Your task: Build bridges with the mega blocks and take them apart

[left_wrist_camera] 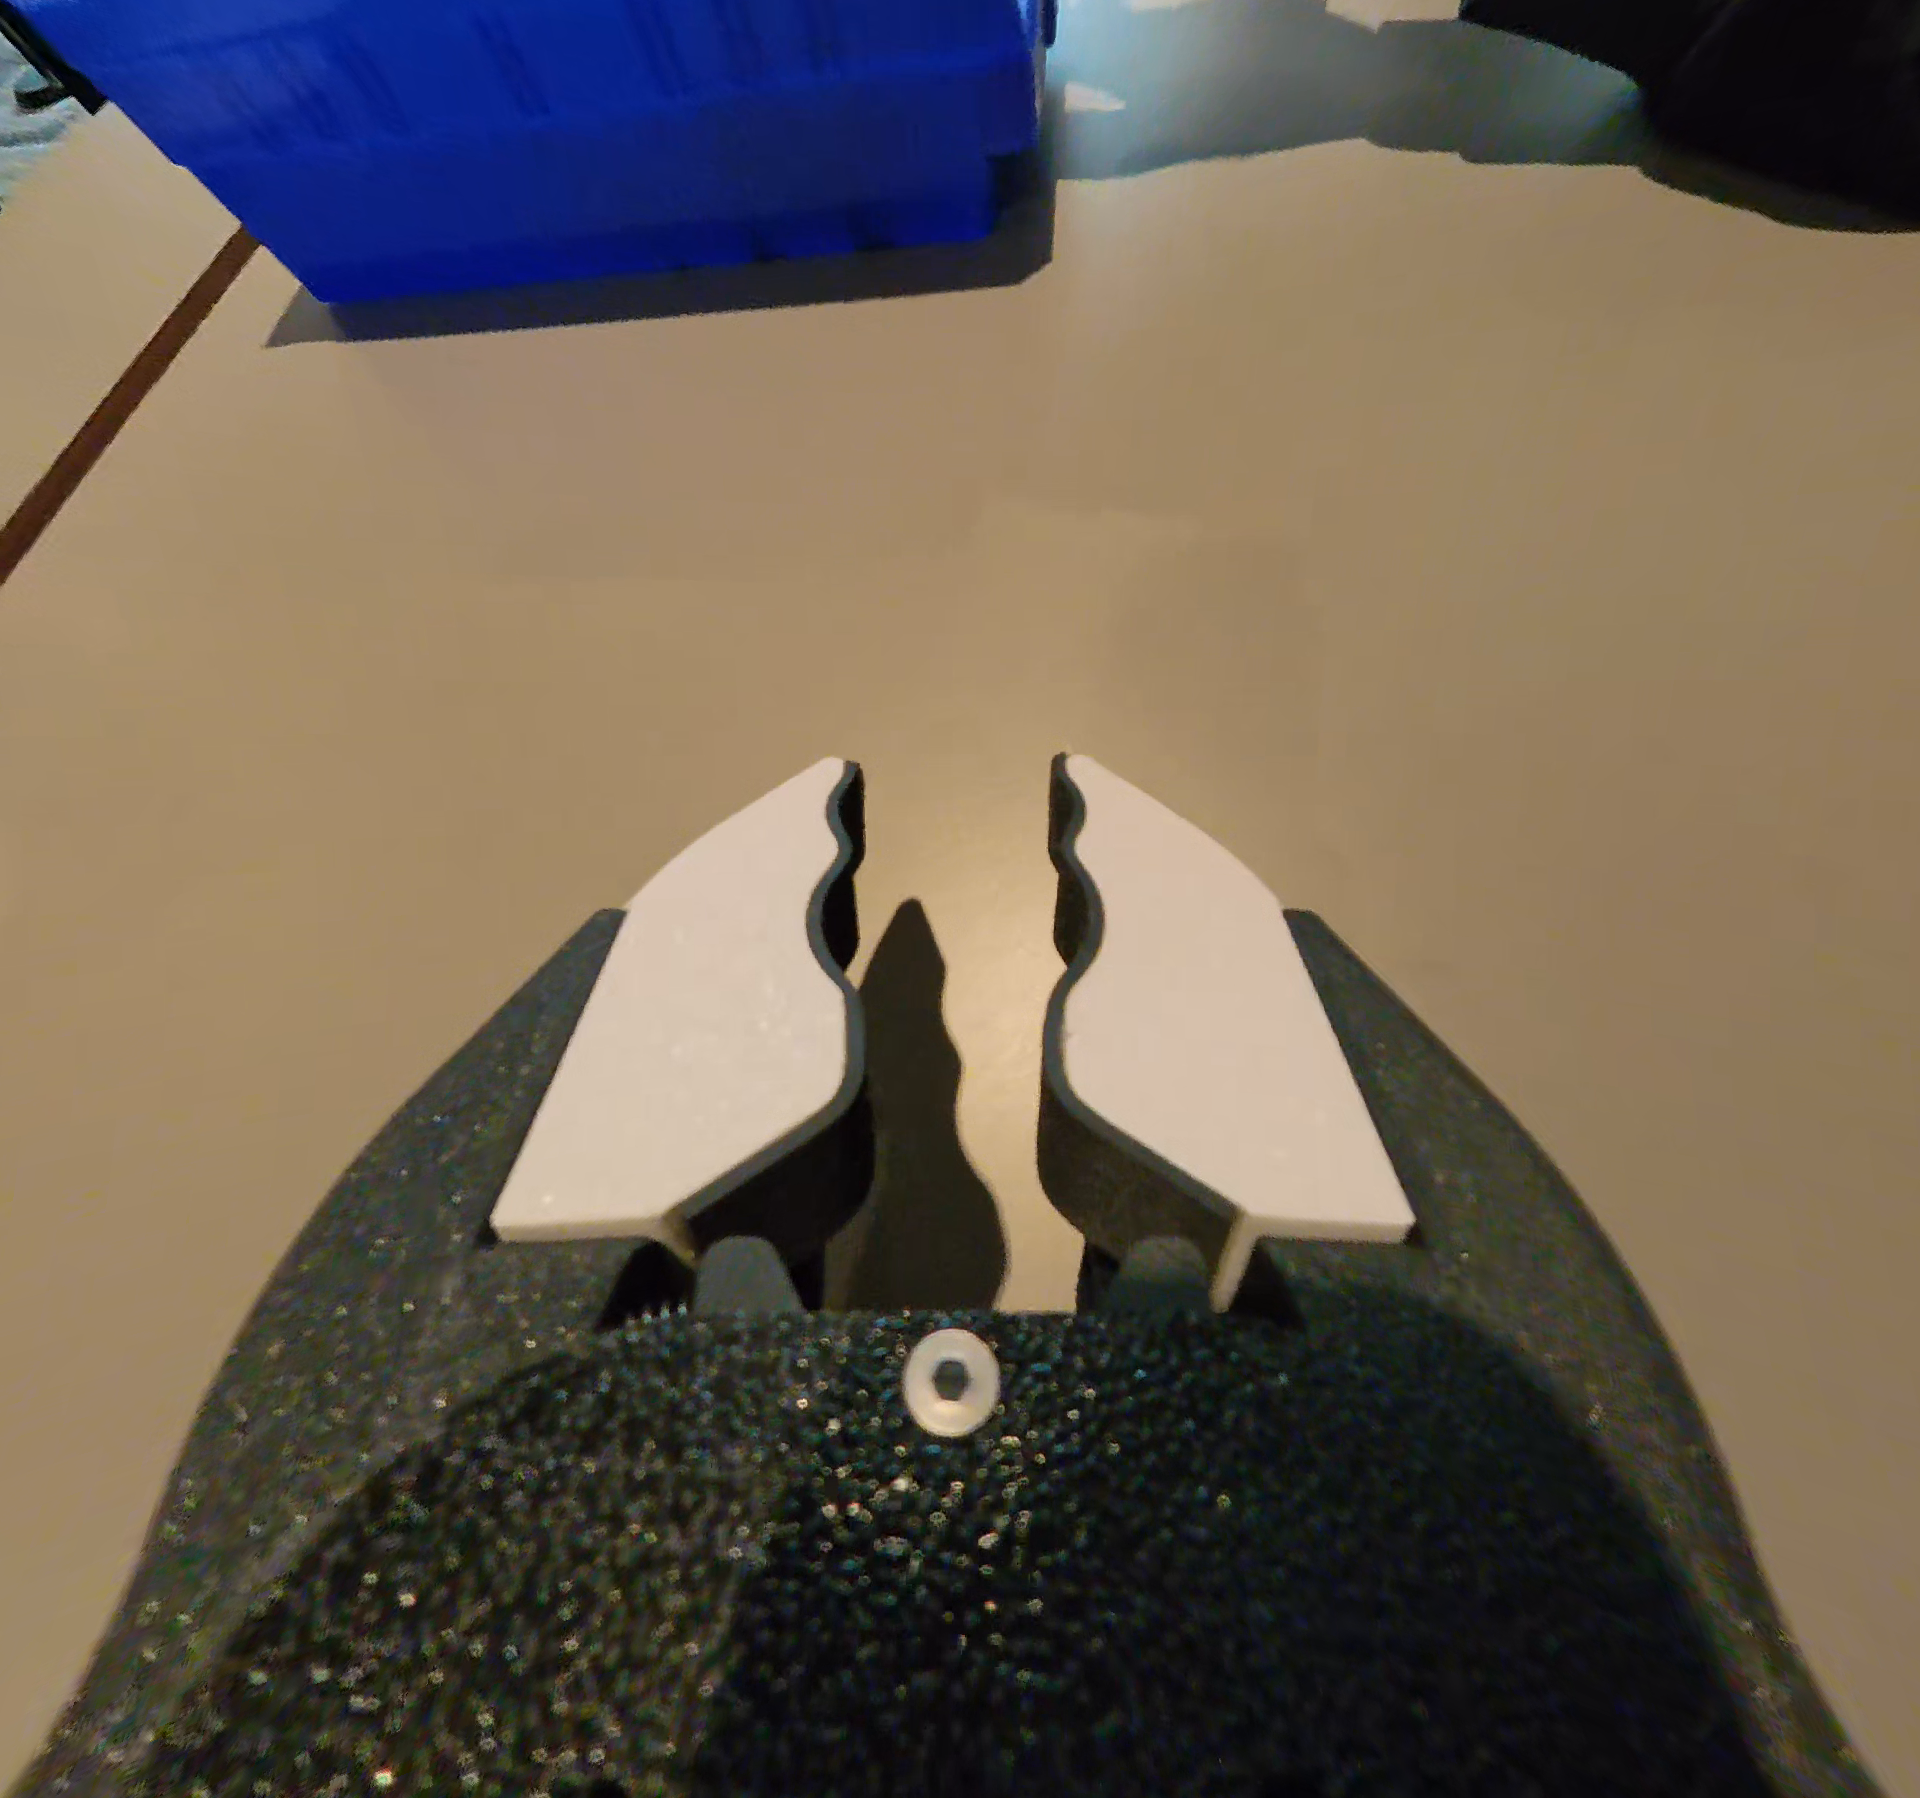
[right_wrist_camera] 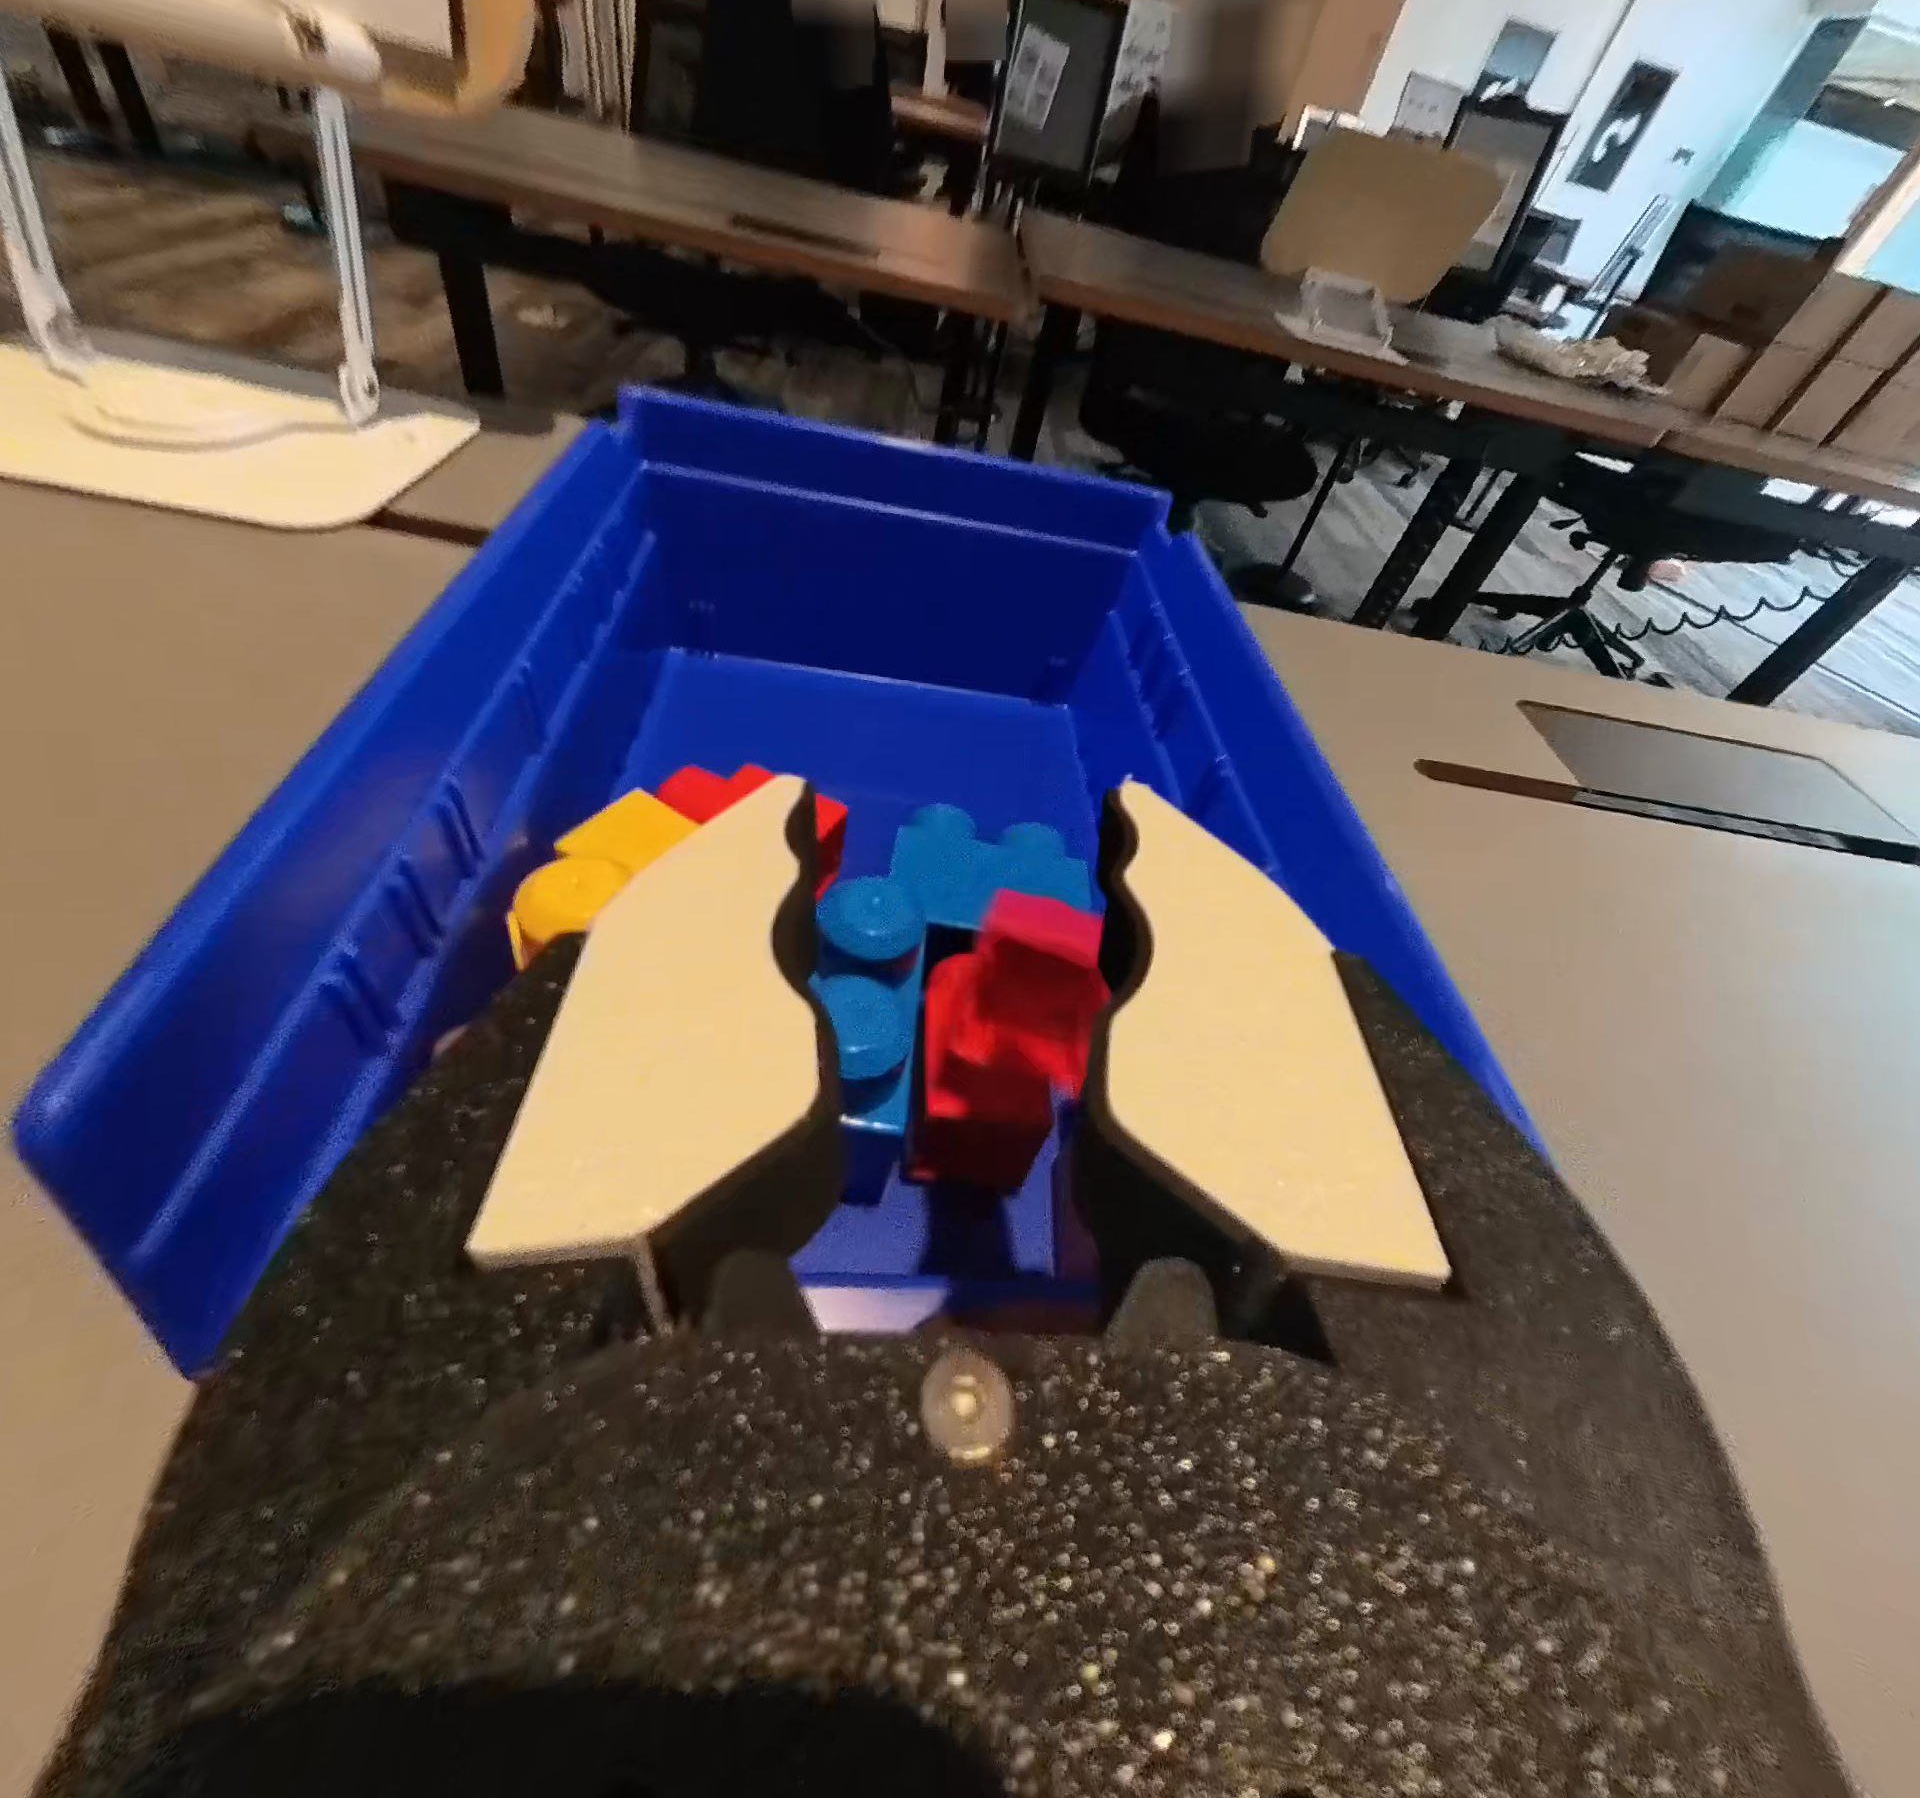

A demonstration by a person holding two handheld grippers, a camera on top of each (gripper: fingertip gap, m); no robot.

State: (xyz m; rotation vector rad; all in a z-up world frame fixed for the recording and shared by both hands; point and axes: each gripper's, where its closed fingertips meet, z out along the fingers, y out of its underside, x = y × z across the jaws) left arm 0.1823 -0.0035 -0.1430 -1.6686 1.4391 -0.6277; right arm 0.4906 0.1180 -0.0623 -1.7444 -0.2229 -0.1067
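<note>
My right gripper (right_wrist_camera: 961,798) is open over a blue bin (right_wrist_camera: 312,865), fingers pointing down into it. A red block (right_wrist_camera: 1003,1021), blurred, sits between the fingers close to the right one; I cannot tell if it touches it. Blue blocks (right_wrist_camera: 873,979), a yellow block (right_wrist_camera: 603,865) and another red block (right_wrist_camera: 717,792) lie on the bin floor. My left gripper (left_wrist_camera: 956,772) is open and empty, low over the bare beige table (left_wrist_camera: 1247,501). The bin's outer wall (left_wrist_camera: 582,86) stands ahead of it, to the left.
A dark shape (left_wrist_camera: 1714,34) with its shadow fills the far right corner of the left wrist view. A brown seam (left_wrist_camera: 125,398) runs along the table's left. A dark flat panel (right_wrist_camera: 1714,772) lies right of the bin, a white stand base (right_wrist_camera: 208,439) far left. The tips of one gripper are about 35 centimeters away from the tips of the other.
</note>
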